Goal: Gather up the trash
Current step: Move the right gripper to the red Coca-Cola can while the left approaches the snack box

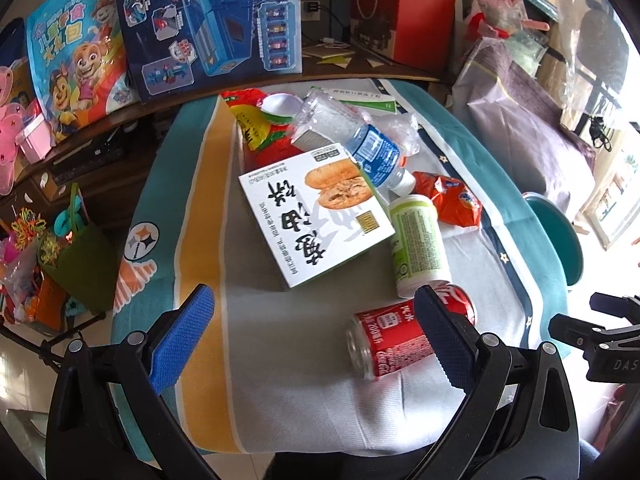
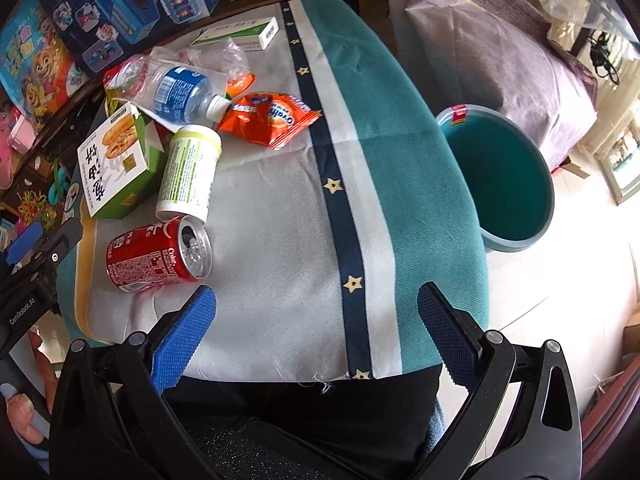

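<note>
Trash lies on a cloth-covered table (image 1: 280, 360): a red cola can (image 1: 384, 340) on its side, a white-green canister (image 1: 418, 240), a white food box (image 1: 316, 208), a clear water bottle (image 1: 360, 144) and an orange snack packet (image 1: 452, 200). My left gripper (image 1: 316, 336) is open and empty, just short of the can. My right gripper (image 2: 316, 336) is open and empty over the table's near edge, right of the can (image 2: 160, 256). A teal bin (image 2: 504, 180) stands on the floor to the right.
Toy boxes (image 1: 208, 20) and a red gift bag (image 1: 400, 8) line a shelf behind the table. A medicine box (image 2: 240, 36) and crumpled plastic (image 2: 216, 56) lie at the far end. A purple-covered bed (image 2: 480, 48) is beyond the bin.
</note>
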Available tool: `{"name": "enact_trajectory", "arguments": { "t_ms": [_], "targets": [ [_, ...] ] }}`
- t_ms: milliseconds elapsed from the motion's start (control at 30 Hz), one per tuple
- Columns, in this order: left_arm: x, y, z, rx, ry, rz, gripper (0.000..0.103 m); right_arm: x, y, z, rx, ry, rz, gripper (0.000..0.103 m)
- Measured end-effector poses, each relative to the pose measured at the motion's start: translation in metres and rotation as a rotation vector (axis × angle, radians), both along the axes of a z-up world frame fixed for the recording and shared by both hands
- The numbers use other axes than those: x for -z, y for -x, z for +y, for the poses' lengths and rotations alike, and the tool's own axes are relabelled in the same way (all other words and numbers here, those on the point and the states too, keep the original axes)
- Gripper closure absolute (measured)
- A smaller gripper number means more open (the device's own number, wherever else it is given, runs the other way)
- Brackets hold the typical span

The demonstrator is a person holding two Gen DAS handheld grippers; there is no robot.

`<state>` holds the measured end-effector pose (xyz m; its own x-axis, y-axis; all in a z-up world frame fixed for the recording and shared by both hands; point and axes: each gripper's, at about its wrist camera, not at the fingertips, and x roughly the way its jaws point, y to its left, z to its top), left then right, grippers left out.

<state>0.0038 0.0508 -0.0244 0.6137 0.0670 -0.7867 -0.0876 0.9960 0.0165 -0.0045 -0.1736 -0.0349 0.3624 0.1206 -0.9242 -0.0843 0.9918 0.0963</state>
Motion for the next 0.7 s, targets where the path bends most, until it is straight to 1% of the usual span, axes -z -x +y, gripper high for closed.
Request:
{"name": "enact_trajectory", "arguments": {
  "t_ms": [133, 233, 400, 533, 700],
  "targets": [
    [0.014, -0.001, 0.014, -0.008, -0.001, 0.036, 0.004, 0.012, -0.006, 0.022, -0.067, -0.004, 0.060, 0.006],
    [0.023, -0.003, 0.023, -0.014, 0.002, 0.057, 0.004, 0.021, -0.008, 0.034, -0.087, 0.005, 0.096, 0.006],
    [0.036, -0.006, 0.040, -0.035, 0.037, 0.080, 0.004, 0.032, -0.012, 0.047, -0.101, 0.024, 0.137, 0.006],
    [0.040, -0.010, 0.050, -0.052, 0.066, 0.081, 0.004, 0.038, -0.017, 0.054, -0.092, 0.016, 0.153, 0.006],
    [0.047, -0.017, 0.053, -0.045, 0.053, 0.090, 0.004, 0.048, -0.025, 0.063, -0.098, 0.023, 0.177, 0.006]
  ]
}}
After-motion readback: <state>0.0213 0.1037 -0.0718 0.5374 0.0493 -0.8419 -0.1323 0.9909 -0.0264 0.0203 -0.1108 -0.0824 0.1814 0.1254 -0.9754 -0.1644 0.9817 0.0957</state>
